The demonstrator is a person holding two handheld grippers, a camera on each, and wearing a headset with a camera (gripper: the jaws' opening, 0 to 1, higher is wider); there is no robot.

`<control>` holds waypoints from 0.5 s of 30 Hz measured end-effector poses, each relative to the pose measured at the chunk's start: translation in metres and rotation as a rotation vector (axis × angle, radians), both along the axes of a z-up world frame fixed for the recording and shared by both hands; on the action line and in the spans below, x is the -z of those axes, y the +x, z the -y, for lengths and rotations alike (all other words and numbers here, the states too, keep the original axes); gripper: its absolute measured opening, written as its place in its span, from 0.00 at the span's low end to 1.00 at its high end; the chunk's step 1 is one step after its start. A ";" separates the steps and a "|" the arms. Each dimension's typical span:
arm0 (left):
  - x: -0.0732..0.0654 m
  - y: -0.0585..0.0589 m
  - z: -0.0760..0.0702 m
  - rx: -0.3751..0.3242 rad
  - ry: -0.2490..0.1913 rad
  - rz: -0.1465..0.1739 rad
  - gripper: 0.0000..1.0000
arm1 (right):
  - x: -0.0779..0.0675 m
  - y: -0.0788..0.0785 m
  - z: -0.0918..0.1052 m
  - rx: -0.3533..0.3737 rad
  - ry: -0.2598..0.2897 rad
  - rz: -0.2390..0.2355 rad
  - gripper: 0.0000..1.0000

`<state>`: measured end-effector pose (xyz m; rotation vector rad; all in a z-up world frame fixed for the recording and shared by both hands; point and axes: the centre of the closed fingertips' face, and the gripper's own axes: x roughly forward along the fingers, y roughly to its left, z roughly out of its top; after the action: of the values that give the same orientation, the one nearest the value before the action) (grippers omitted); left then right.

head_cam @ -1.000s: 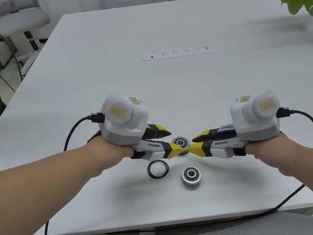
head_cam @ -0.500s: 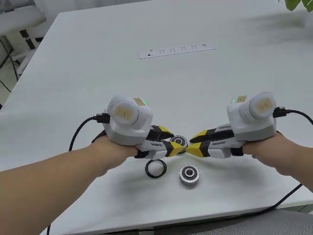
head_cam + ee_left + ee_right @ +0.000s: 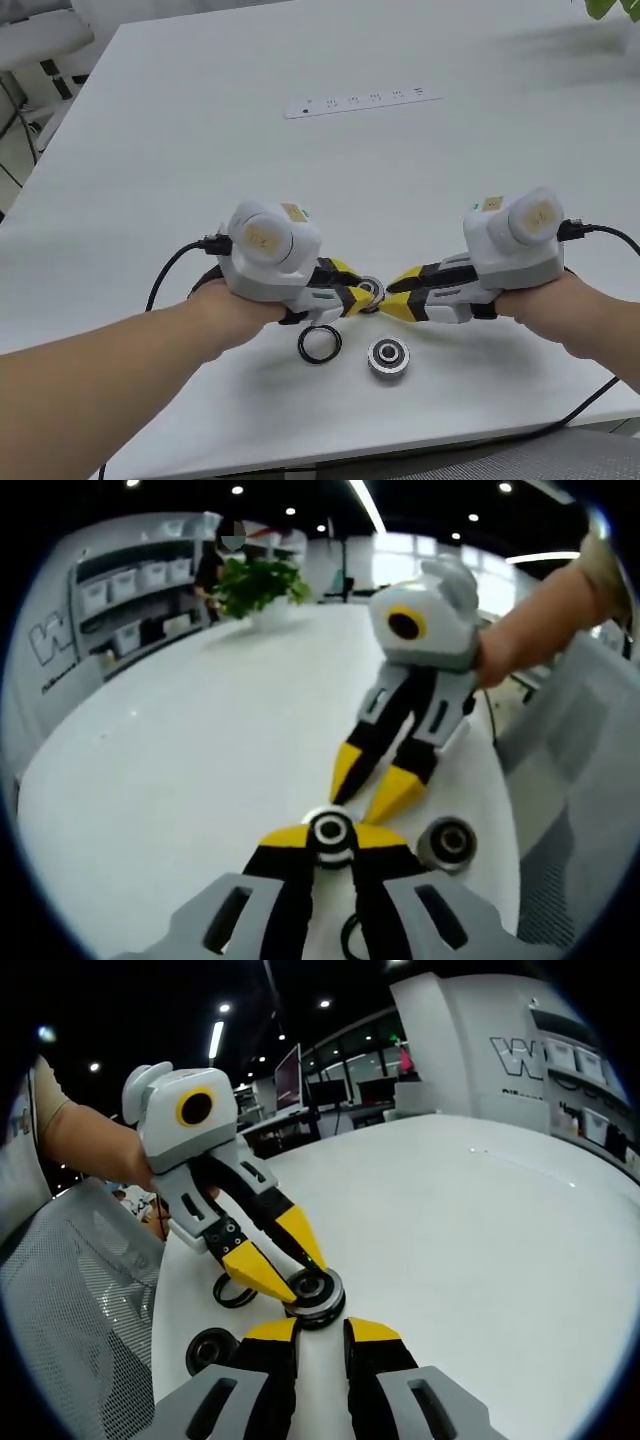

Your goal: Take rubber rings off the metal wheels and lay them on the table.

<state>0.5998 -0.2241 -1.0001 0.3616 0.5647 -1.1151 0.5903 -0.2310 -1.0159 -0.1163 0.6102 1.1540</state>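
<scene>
A small metal wheel (image 3: 370, 289) with a dark rubber rim sits between my two grippers near the table's front edge. My left gripper (image 3: 356, 294) is shut on this wheel (image 3: 330, 830), its yellow tips on either side. My right gripper (image 3: 392, 303) points at it from the right, slightly open, with its tips (image 3: 320, 1332) just short of the wheel (image 3: 316, 1290). A loose black rubber ring (image 3: 319, 343) lies flat on the table below the left gripper. Beside the ring lies a second wheel (image 3: 388, 356).
A white power strip (image 3: 362, 103) lies far back on the white table (image 3: 200, 150). Cables run from both grippers, the right one over the front edge. A plant (image 3: 608, 8) stands at the far right corner. A mesh chair (image 3: 70, 1290) is by the table's near edge.
My left gripper has shifted a little to the right and its jaws have come together on the wheel. The right gripper has barely moved.
</scene>
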 end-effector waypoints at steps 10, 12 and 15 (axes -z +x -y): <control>-0.001 0.000 -0.001 -0.025 -0.026 -0.011 0.14 | 0.003 0.001 -0.001 -0.020 -0.002 0.012 0.10; -0.001 -0.001 -0.001 -0.030 -0.030 -0.012 0.14 | 0.003 0.000 -0.002 -0.016 0.001 0.012 0.09; -0.001 -0.001 -0.001 -0.040 -0.034 -0.010 0.14 | 0.004 0.000 -0.001 -0.004 0.001 0.014 0.09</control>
<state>0.5991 -0.2233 -0.9989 0.3142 0.5585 -1.0875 0.5901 -0.2296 -1.0195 -0.1242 0.5974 1.1569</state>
